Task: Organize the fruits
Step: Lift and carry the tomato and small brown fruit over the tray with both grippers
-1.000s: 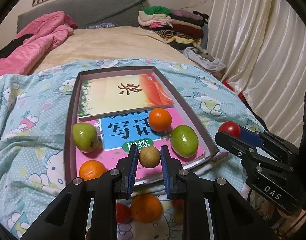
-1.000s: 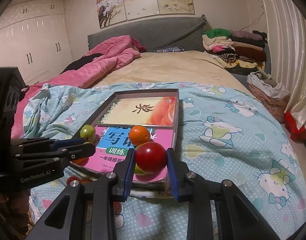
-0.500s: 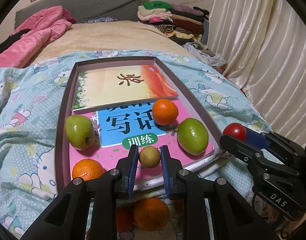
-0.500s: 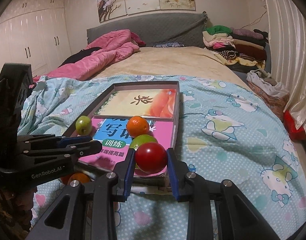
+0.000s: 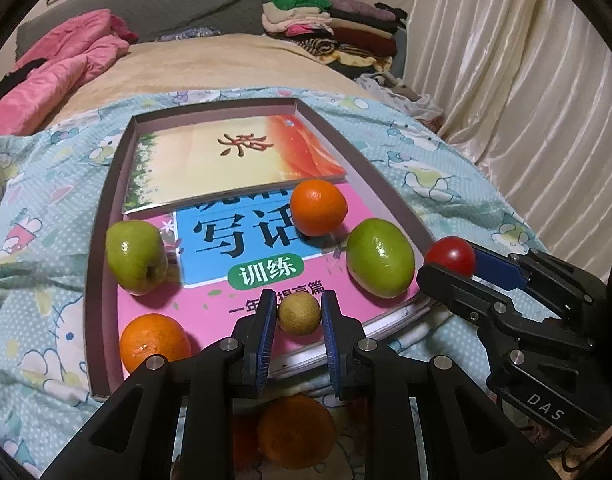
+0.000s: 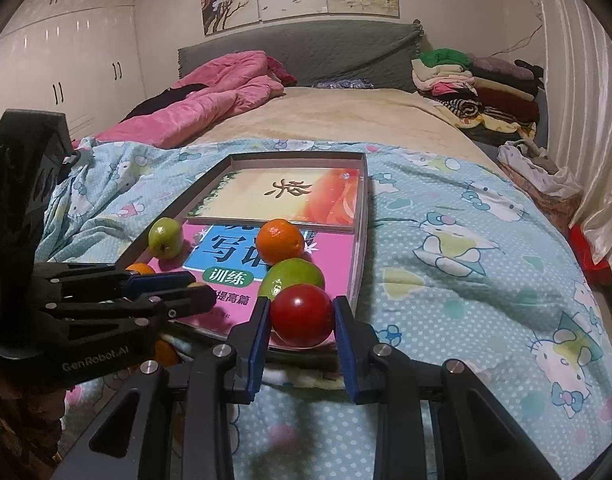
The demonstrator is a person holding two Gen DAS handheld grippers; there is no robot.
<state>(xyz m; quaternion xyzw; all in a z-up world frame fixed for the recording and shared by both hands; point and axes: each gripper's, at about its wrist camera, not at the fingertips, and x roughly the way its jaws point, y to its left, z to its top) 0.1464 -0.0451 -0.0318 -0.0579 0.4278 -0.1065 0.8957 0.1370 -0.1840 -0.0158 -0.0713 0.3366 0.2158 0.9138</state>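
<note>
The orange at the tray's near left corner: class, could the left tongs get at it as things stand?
Probably not yet: the left tongs are shut on a small brown fruit. The orange itself lies uncovered beside them.

Three oranges are counted: one far on the pink book [image 5: 318, 207], one in the tray's near left corner [image 5: 155, 344], one on the bedspread beneath the left gripper [image 5: 296, 432]. Two green fruits are seen, left [image 5: 136, 256] and right [image 5: 380, 257]. One small brown fruit [image 5: 299, 313] and one red tomato [image 6: 302, 315] are counted. Two books, a yellow-orange one [image 5: 226, 160] and a pink one [image 5: 226, 304], and one tray [image 5: 102, 208] are counted.
</note>
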